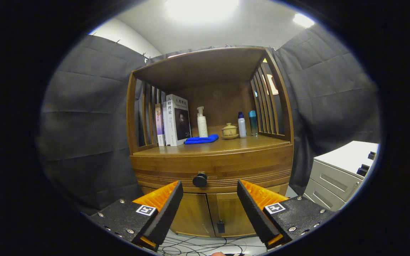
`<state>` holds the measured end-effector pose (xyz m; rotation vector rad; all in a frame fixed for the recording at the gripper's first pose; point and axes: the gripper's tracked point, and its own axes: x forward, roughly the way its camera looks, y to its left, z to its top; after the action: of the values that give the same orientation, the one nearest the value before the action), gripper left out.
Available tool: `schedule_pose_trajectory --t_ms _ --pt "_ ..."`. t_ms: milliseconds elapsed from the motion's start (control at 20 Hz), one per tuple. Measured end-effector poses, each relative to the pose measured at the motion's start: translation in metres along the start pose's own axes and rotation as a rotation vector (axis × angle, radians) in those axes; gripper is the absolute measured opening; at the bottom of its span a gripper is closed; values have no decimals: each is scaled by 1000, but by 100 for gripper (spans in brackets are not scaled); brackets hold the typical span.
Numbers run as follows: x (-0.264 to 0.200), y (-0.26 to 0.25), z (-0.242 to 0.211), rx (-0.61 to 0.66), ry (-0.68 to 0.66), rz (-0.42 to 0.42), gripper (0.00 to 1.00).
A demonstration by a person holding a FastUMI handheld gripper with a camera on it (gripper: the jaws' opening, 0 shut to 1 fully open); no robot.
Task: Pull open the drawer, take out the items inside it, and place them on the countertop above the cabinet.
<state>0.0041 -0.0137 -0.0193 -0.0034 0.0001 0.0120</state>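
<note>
Going left to right on the wooden cabinet's bench (226,146): a thin purple-spined book (159,124) leaning next to a fat white hardcover book (177,119) with a portrait on the front, then a white pump bottle (201,122) standing behind a folded blue cloth (201,139), a small yellowish lidded ceramic cup on a saucer (229,131), a white bottle with a blue cap (241,125) and a blue-green bottle (253,123) beside it. Off to the right sits a pale grey metal drawer unit (340,170).

The task's thing, the curved wooden drawer (212,167), is shut, with its round black knob (200,179) just ahead of the fingers and a bit left of centre. The claw (210,199) is spread wide, holding nothing, apart from the knob.

What could go wrong: since the knob sits closer to the left finger, closing from here might catch it off-centre and slip off during the pull. Also the bench is already crowded, so anything set down could knock over a bottle.

Writing: the white book has Chinese characters on spine and cover, too small for me to read reliably. The bottles show no legible labels.
</note>
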Motion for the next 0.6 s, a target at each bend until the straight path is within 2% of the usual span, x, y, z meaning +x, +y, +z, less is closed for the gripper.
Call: schedule_pose_trajectory --t_ms 400,600 --pt "5 2 1 0 0 -1 95" --pt "24 5 -1 -12 12 4 95"
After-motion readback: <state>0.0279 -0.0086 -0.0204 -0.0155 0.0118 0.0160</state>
